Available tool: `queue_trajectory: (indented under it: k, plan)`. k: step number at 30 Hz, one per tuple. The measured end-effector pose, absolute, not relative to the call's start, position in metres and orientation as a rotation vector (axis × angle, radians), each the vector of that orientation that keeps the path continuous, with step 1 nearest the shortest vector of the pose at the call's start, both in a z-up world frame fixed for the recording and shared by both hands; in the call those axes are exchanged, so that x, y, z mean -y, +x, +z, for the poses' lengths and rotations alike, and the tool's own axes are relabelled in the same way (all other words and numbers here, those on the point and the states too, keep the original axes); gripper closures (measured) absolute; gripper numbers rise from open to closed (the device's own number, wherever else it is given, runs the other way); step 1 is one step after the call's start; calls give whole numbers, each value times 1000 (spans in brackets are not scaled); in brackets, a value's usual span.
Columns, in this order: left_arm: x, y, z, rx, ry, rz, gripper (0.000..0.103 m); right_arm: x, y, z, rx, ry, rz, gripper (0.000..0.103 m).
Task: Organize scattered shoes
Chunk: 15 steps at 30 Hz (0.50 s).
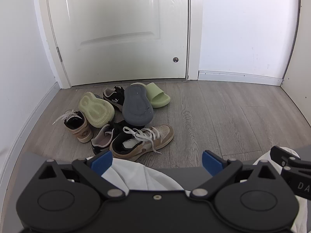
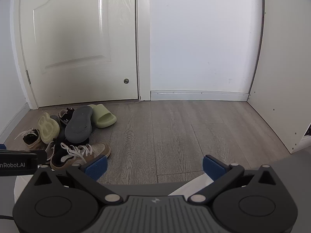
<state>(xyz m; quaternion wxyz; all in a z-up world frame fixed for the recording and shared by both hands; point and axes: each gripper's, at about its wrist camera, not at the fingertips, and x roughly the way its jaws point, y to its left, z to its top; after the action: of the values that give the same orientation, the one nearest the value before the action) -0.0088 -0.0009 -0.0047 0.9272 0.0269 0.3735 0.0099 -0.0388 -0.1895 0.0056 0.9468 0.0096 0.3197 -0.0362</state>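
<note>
A heap of scattered shoes lies on the grey wood-plank floor (image 1: 213, 116) in front of a closed white panelled door (image 1: 116, 29), left of the middle of the room. At the left edge of the heap, a tan and black high-top sneaker with loose white laces (image 1: 78, 126) stands with its opening facing the camera. Just right of it, a pale green foam slide turned sole-up (image 1: 96, 108) leans on the heap. Behind that, near the door, sits a black and white low sneaker with a white brand word on its side (image 1: 114, 97). In the middle, a dark grey foam slide turned sole-up (image 1: 137, 106) lies on top of the other shoes. Nearest the camera, a black and grey low sneaker (image 1: 103, 137) lies touching a tan and white laced sneaker (image 1: 143, 139), whose toe points right. At the right edge, a pale green foam slide lying upright (image 1: 158, 95) rests against the grey sole.

The left gripper (image 1: 157, 162) hovers short of the heap, its blue-padded fingers (image 1: 102, 162) spread wide and gripping nothing; white cloth (image 1: 140, 174) shows beneath it. The right gripper (image 2: 154, 167) hangs over bare floor to the right of the heap, its blue-padded fingers (image 2: 212, 167) likewise wide apart and empty.
</note>
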Motion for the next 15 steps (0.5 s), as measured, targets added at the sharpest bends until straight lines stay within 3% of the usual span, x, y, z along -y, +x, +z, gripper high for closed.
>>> queue_trajectory:
  k: [15]
  plan:
    - [1,-10,-4,-766,57,28,4,189,-42,3,-646,16,-70,0]
